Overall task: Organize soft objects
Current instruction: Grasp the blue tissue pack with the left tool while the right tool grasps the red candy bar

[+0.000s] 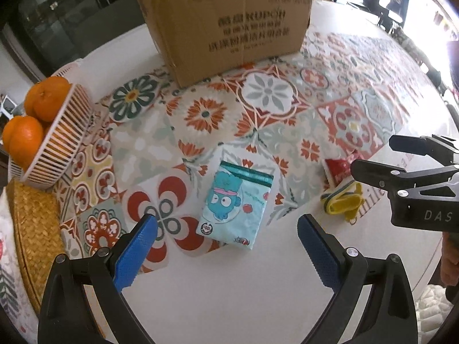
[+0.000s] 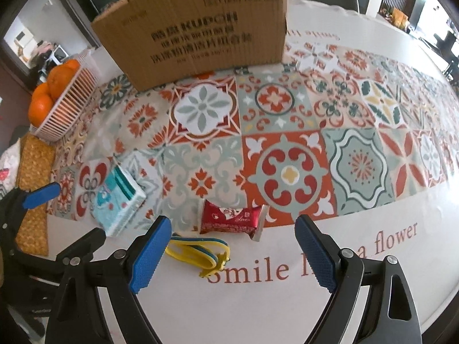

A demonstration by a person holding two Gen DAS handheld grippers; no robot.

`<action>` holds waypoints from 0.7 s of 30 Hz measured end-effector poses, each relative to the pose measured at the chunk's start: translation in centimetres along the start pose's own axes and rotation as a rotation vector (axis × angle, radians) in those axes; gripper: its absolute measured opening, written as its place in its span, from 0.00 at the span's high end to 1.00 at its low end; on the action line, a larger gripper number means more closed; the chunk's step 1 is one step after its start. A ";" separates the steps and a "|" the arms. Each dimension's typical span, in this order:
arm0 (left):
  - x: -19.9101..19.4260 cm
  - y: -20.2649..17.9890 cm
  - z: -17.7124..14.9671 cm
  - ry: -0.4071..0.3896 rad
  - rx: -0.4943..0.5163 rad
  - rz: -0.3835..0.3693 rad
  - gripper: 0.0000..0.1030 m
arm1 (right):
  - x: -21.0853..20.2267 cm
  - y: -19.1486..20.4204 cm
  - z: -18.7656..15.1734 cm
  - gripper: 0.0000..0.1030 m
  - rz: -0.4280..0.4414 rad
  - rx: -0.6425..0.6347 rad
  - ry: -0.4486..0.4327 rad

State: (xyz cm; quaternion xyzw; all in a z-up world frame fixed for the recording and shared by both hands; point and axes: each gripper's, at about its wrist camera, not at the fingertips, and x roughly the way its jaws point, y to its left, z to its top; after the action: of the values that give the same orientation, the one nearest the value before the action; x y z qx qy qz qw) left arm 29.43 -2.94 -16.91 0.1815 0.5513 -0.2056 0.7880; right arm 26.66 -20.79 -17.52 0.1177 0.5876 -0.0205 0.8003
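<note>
A light blue tissue pack (image 1: 239, 207) with a cartoon print lies flat on the patterned tablecloth, just ahead of my open left gripper (image 1: 226, 226), whose blue pads hang above and to either side of its near end. The same tissue pack (image 2: 120, 197) shows at the left of the right wrist view. A red snack packet (image 2: 231, 219) and a yellow elastic band (image 2: 200, 253) lie between and just ahead of the blue pads of my open right gripper (image 2: 232, 230). Nothing is held. In the left wrist view the red packet (image 1: 338, 169) and yellow band (image 1: 342, 203) sit under the right gripper's black frame.
A cardboard box (image 1: 226, 20) stands at the back of the table. A white slatted basket (image 1: 61, 140) of oranges sits at the left on a woven mat (image 1: 31, 229). The tablecloth's white border (image 2: 258, 301) with printed words runs along the near edge.
</note>
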 end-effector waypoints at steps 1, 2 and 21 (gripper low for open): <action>0.3 -0.1 0.0 0.008 0.003 0.001 0.04 | 0.4 -0.1 0.0 0.13 -0.003 0.002 0.008; 0.8 -0.1 0.0 0.020 0.008 0.004 0.04 | 0.7 -0.2 -0.1 0.13 -0.004 0.003 0.017; 5.5 0.7 0.4 0.102 -0.084 -0.049 0.24 | 5.4 0.6 0.6 0.18 -0.029 0.011 0.089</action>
State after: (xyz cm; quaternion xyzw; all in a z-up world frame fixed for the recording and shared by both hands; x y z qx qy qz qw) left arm 31.77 -3.23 -21.93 0.1452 0.6030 -0.1918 0.7606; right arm 29.03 -19.74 -22.38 0.1145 0.6241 -0.0299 0.7723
